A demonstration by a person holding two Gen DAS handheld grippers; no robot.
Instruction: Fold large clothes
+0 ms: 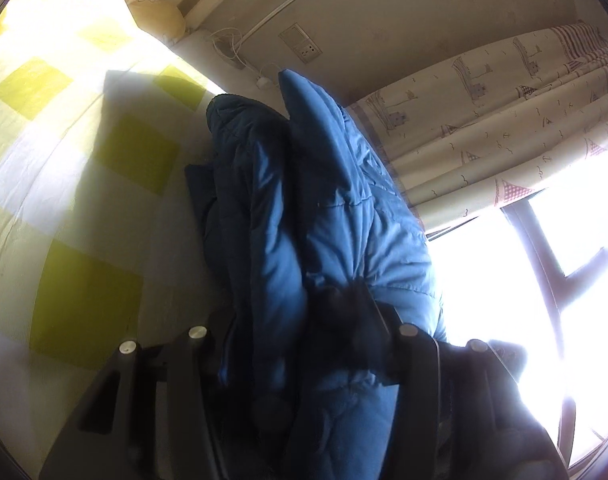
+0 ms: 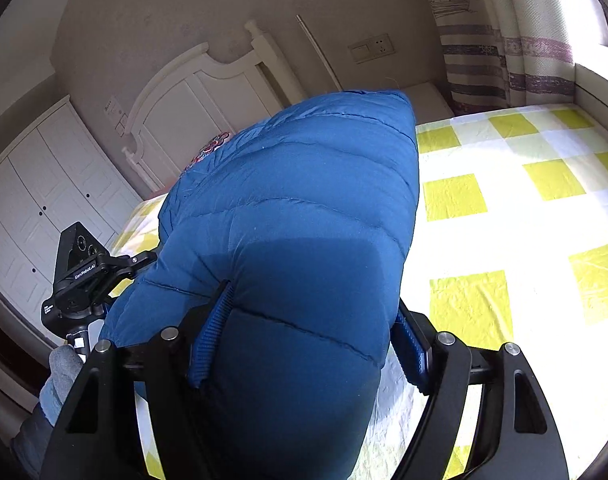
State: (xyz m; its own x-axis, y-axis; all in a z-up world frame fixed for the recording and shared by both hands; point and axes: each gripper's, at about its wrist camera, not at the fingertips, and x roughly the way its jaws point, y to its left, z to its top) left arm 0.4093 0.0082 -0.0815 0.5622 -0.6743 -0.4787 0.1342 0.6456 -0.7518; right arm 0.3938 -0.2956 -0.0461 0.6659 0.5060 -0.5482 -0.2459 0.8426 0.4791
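gripping the blue puffer jacket (image 2: 296, 208) with both the left gripper (image 1: 304, 320) and right gripper (image 2: 304, 332) pinching padding — keep edges level over the checked sheet (image 2: 503, 208), you lay it flat.

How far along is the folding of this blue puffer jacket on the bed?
Done: little that shows. In hand: the blue puffer jacket is bunched and lifted, clamped by both the right gripper and the left gripper. Left: laying it flat on the checked bedsheet and folding.
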